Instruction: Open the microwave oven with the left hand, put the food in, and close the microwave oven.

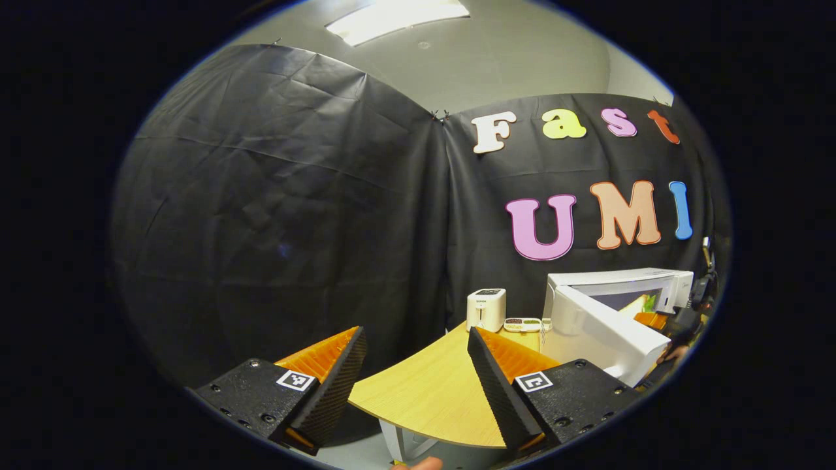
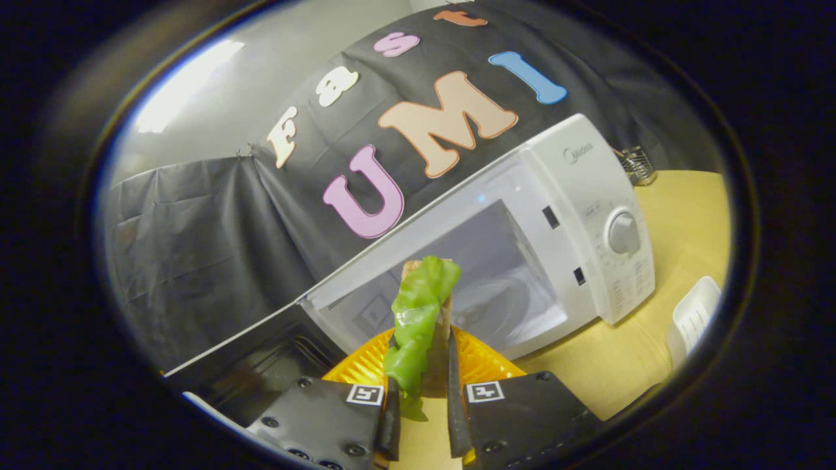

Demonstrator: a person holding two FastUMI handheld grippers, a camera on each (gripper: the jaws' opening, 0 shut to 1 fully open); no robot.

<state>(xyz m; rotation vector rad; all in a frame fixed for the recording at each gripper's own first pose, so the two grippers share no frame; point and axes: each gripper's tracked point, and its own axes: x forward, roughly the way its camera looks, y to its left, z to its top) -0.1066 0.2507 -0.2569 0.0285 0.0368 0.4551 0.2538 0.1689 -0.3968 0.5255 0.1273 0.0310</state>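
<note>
in your left gripper view, your left gripper [image 1: 416, 375] sits with its fingers wide apart, holding nothing, over the edge of the wooden table [image 1: 431, 391]. the microwave [image 1: 620, 294] is off to the right with its door [image 1: 604, 333] swung open.

in your right gripper view, your right gripper [image 2: 421, 405] is clamped on the food [image 2: 418, 326], a sandwich with lettuce, right in front of the open cavity [image 2: 483, 287].
</note>
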